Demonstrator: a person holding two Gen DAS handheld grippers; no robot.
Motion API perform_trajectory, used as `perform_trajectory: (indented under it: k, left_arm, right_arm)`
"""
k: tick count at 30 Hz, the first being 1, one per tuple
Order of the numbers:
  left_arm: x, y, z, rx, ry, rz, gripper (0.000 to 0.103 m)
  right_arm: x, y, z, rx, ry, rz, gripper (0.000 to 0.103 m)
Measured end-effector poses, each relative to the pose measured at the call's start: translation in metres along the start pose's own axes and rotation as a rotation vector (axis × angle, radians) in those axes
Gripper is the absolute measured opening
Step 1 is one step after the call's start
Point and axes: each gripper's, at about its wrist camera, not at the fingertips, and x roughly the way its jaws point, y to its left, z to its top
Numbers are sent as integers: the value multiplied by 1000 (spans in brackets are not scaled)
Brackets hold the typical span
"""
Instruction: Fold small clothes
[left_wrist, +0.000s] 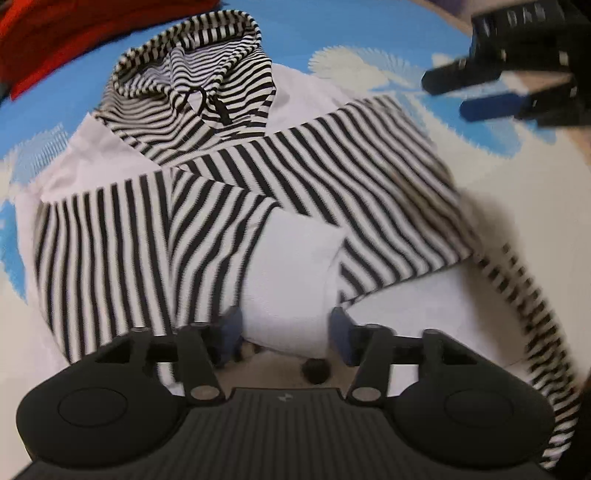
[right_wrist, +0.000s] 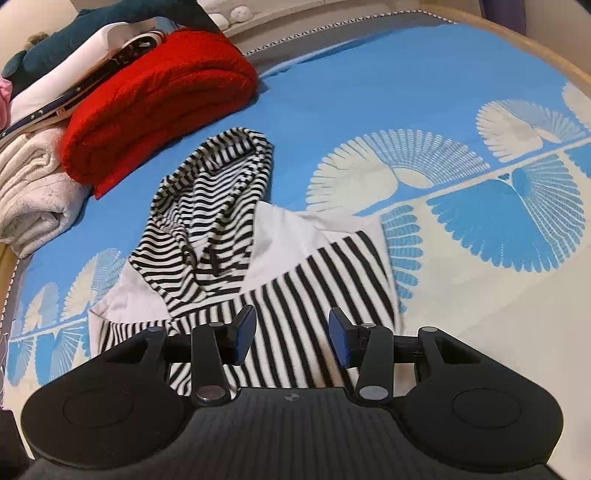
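The left claw (left_wrist: 284, 332) stood wide, its blue-padded fingers (left_wrist: 232, 332) apart and gripping nothing; between them showed the white lower part of the striped hoodie (left_wrist: 229, 206), and whether the tips touched the cloth could not be told. The right claw (right_wrist: 291, 332) was likewise wide and empty, poised over the striped right sleeve (right_wrist: 314, 295); in the left wrist view it appeared at upper right, off the garment, jaws parted.

The hoodie lay front-up on the bedspread (right_wrist: 369, 103), a blue cover with white fan motifs. Both striped sleeves were folded inward across the white body, the left sleeve (left_wrist: 110, 240) lying straight, the right crossing diagonally. The striped hood (left_wrist: 192, 74) lay at the far end with a dark drawstring (left_wrist: 221, 107) at the neck.

Beyond the hood, at the left, a folded red knit (right_wrist: 155, 103) rested on the bedspread, beside folded cream towels (right_wrist: 33, 192) and further stacked clothing (right_wrist: 74, 62).
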Motion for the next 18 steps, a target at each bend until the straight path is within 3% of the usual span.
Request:
perform_trajectory:
  k: [1, 2, 8, 13, 16, 18]
  left_arm:
    - [-2, 3, -1, 9, -8, 20, 8]
    - [-6, 10, 1, -9, -25, 33, 3]
    - [-70, 99, 5, -305, -177, 64, 3]
    - [-98, 174, -15, -607, -177, 53, 5]
    - [-103, 191, -17, -633, -175, 73, 11]
    - [-100, 194, -15, -634, -162, 64, 28]
  right_arm:
    - [0, -2, 0, 9, 6, 2, 45]
    - [-1, -3, 0, 12, 9, 2, 45]
    - [12, -7, -8, 48, 76, 16, 47]
    - [29, -16, -22, 172, 161, 24, 47]
    - [31, -16, -27, 184, 155, -5, 47]
    - [32, -15, -29, 178, 146, -25, 47]
